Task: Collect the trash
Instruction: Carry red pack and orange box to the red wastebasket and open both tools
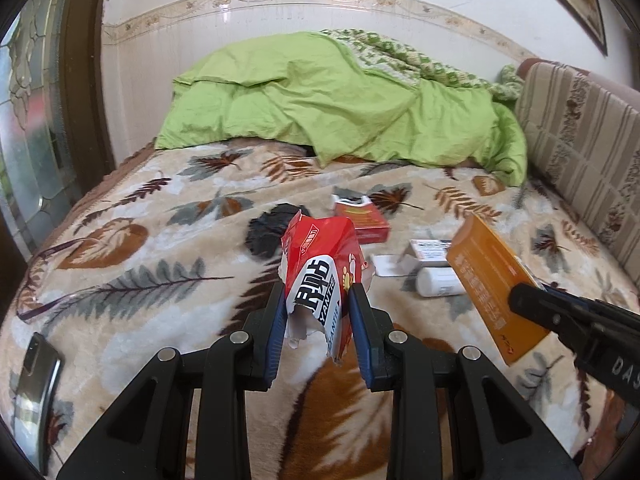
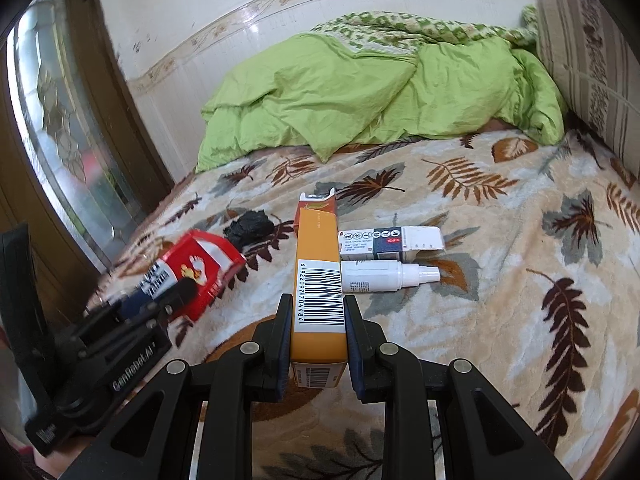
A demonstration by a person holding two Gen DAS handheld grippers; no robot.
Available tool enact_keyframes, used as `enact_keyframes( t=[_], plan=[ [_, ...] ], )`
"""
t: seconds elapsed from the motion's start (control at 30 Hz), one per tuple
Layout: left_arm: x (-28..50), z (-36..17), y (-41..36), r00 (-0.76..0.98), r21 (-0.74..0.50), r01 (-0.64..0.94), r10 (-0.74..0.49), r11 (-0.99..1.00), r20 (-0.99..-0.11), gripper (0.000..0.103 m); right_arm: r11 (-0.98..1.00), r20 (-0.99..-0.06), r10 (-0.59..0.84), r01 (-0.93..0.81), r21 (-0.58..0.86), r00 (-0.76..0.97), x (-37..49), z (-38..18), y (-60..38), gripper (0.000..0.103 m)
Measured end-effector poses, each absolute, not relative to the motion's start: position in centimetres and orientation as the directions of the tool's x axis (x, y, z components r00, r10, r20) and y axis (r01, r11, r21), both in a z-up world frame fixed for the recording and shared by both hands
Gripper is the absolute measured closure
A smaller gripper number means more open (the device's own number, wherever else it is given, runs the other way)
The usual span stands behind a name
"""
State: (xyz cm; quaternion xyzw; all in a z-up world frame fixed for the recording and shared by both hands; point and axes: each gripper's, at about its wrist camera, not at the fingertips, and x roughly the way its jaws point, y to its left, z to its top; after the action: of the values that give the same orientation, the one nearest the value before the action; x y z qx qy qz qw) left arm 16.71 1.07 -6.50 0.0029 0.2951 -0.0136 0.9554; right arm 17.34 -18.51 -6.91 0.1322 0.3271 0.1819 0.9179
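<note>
My left gripper [image 1: 318, 300] is shut on a torn red and white box [image 1: 320, 264] and holds it above the leaf-patterned blanket [image 1: 140, 280]; it also shows in the right wrist view [image 2: 192, 272]. My right gripper [image 2: 318, 312] is shut on a long orange box [image 2: 318, 280] with a barcode; the box also shows in the left wrist view [image 1: 492, 284]. On the bed lie a red carton [image 1: 360, 220], a crumpled black bag [image 2: 250, 226], a white and blue box [image 2: 390, 242] and a white spray bottle [image 2: 384, 276].
A green duvet [image 1: 340, 108] is heaped at the far end of the bed. A striped headboard cushion [image 1: 580, 152] runs along the right. A phone [image 1: 34, 380] lies at the blanket's near left. A glass door [image 2: 60, 120] stands at the left.
</note>
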Motion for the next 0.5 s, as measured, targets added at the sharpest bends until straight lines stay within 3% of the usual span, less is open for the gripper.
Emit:
enact_keyframes(
  t=[0.5],
  plan=[
    [10.3, -4.1, -7.9, 0.781, -0.072, 0.271, -0.263, 0.96, -0.566, 0.073, 0.852, -0.482, 0.427, -0.161, 0.498, 0.765, 7.1, -4.2, -29.6, 0.078]
  ],
)
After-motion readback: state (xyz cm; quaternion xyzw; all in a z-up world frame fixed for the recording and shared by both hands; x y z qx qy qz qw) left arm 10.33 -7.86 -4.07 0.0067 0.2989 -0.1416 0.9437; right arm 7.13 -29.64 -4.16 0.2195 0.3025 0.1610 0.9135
